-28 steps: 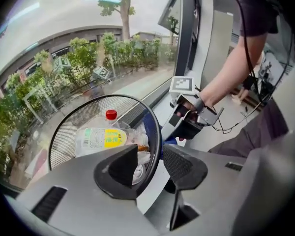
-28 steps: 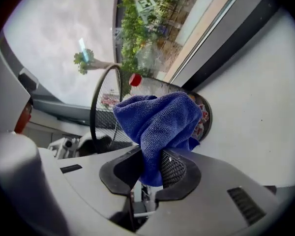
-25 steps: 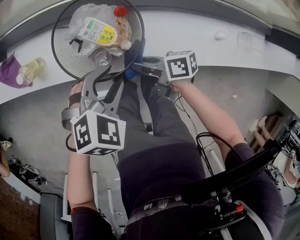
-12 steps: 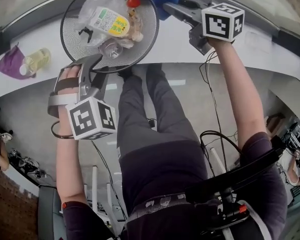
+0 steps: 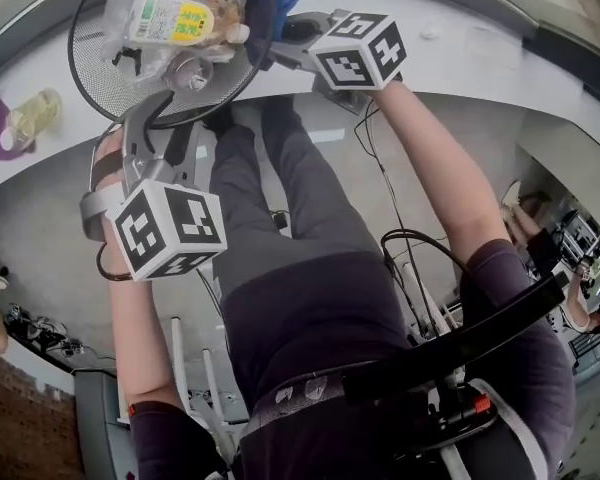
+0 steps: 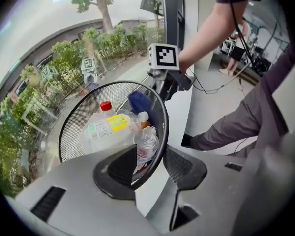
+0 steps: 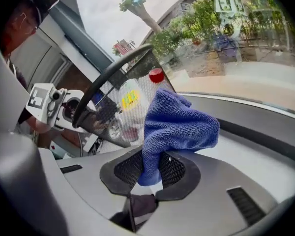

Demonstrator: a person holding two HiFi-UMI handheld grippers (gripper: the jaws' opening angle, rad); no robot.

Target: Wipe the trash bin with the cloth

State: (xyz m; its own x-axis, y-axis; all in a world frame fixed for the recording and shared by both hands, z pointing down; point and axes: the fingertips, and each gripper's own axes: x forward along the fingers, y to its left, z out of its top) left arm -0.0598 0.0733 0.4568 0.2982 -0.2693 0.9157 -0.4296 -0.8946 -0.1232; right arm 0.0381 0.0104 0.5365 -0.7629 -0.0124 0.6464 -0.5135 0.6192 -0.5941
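Swinging back from beyond the bin's far side, the right hand-held gripper [image 7: 150,168] now sits against the right of the rim, its jaws pinching a blue microfibre cloth [image 7: 179,124] that lies bunched against the mesh. The left hand-held gripper [image 6: 155,163] is clamped on the near rim of the black wire-mesh trash bin [image 5: 105,78], tipped over a white ledge [image 5: 460,48] below a window with greenery outside, beside a grey floor [image 5: 40,218]. Inside lie clear bottles, one labelled bottle [image 5: 170,20] yellow-green with print too small to read, and a red cap [image 6: 105,105].
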